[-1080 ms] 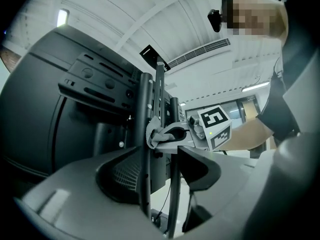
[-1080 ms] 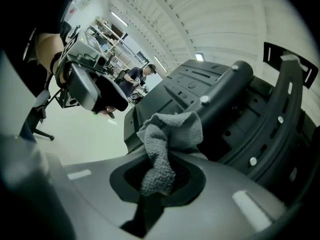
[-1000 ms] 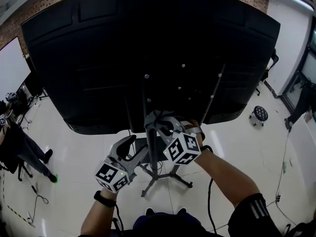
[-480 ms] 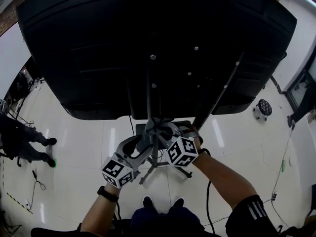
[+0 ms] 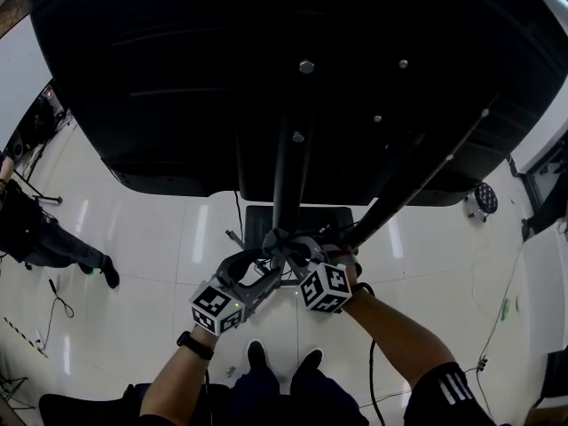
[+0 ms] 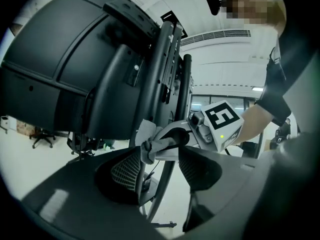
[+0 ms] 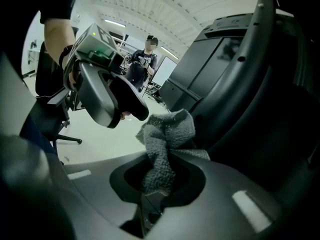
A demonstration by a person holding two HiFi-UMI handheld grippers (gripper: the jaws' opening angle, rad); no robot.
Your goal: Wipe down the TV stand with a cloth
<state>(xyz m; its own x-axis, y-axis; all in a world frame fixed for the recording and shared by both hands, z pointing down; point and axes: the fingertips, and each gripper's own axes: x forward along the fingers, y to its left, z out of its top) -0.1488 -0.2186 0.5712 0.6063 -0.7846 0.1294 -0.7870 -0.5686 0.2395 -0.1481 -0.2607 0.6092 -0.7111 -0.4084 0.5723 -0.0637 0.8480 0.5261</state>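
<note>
The black TV fills the top of the head view from behind, mounted on the stand's upright pole with a slanted strut beside it. A grey cloth is bunched against the pole. My right gripper is shut on that cloth, which is pressed to the black stand. My left gripper stands open just left of the cloth. In the left gripper view, its jaws sit either side of the pole, and the cloth lies just ahead.
The stand's dark base plate rests on the glossy white floor below the grippers. A person stands at the far left, and another person is in the distance. A round stool is at the right. Cables lie on the floor.
The head view has closed in under the TV, which now looms larger. Both grippers and the cloth sit lower in the frame along the pole.
</note>
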